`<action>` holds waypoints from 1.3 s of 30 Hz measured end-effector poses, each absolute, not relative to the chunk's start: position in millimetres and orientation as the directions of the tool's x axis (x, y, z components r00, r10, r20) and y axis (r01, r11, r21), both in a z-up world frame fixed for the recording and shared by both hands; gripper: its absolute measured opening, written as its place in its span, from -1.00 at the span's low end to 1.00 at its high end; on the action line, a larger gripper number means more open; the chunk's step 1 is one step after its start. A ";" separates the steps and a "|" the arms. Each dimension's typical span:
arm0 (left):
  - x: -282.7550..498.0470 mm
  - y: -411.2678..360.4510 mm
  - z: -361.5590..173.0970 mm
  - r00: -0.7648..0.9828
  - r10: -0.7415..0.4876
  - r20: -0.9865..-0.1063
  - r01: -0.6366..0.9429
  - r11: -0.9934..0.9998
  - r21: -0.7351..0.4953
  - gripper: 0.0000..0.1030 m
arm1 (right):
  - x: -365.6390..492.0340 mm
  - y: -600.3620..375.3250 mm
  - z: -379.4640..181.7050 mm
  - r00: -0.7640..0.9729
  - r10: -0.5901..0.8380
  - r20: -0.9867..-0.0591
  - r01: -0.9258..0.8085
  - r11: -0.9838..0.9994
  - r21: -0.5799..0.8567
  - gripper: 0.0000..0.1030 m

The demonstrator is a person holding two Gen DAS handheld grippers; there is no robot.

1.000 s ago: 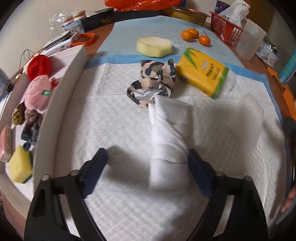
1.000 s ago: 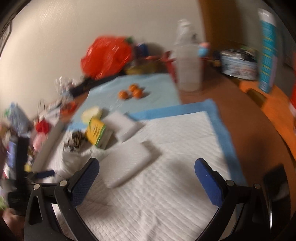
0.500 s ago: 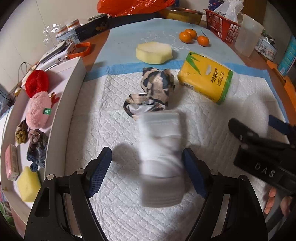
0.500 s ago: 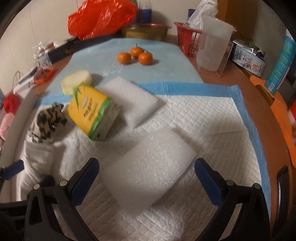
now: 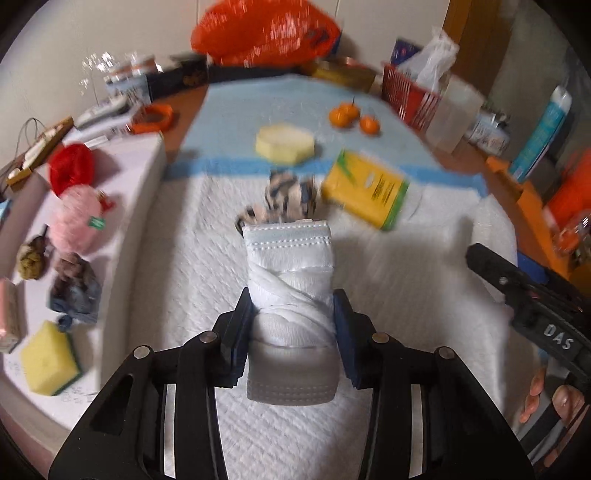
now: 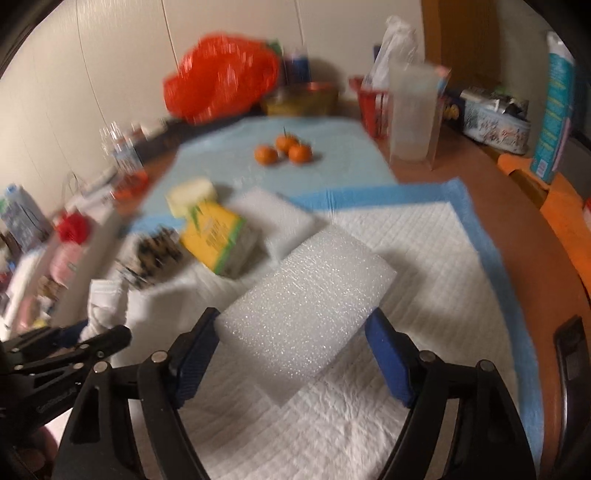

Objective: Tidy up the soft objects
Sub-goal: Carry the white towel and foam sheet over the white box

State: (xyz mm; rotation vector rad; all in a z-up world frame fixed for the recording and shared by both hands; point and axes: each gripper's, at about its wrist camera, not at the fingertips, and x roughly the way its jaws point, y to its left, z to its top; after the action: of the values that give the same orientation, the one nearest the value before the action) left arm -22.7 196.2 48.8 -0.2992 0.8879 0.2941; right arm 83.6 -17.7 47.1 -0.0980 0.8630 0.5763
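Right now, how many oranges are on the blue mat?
3 oranges, clustered together at the far end of the blue mat. No others are visible.

The right gripper (image 6: 295,328) closes its jaws around a white foam block (image 6: 306,306) on a quilted pad (image 6: 424,251). A yellow tissue pack (image 6: 216,238) lies beyond, three oranges (image 6: 284,149) farther back; the left gripper (image 6: 74,347) enters at left.

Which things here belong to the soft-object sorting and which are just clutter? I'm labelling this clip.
Job: rolled white cloth in the closing left gripper; foam sheet between the closing right gripper pads; leopard-print fabric; yellow tissue pack; white tray of soft items.

Lying about: tangerines; orange bag; red basket.
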 end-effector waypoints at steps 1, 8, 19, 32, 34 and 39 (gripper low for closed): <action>-27.8 196.3 58.5 0.615 0.136 -0.776 -0.373 0.918 -0.134 -0.21 | 79.7 -20.9 55.9 0.520 0.457 -0.721 -0.518 0.840 0.160 0.55; -67.6 200.8 124.1 0.718 0.221 -0.660 -0.389 0.914 -0.117 -0.21 | 43.9 -30.5 131.2 0.595 0.598 -0.537 -0.575 0.784 0.236 0.55; -140.9 242.8 176.8 0.734 0.380 -0.563 -0.498 0.865 -0.065 -0.21 | -8.7 -6.6 187.7 0.584 0.726 -0.362 -0.682 0.681 0.266 0.55; -188.7 284.5 185.5 0.718 0.447 -0.534 -0.563 0.823 -0.068 -0.21 | -43.5 39.5 198.0 0.541 0.776 -0.326 -0.752 0.619 0.226 0.55; -193.9 290.1 186.6 0.717 0.453 -0.530 -0.570 0.819 -0.071 -0.21 | -48.1 44.2 199.2 0.538 0.779 -0.321 -0.757 0.614 0.222 0.55; -201.8 302.9 186.2 0.715 0.459 -0.528 -0.579 0.812 -0.077 -0.21 | -54.9 56.0 199.2 0.531 0.783 -0.325 -0.765 0.608 0.213 0.55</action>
State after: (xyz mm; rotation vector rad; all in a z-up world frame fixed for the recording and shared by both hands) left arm -201.8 302.9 186.2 -0.2446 0.5156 0.5810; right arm -54.9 56.0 199.2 0.0470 0.4111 0.9233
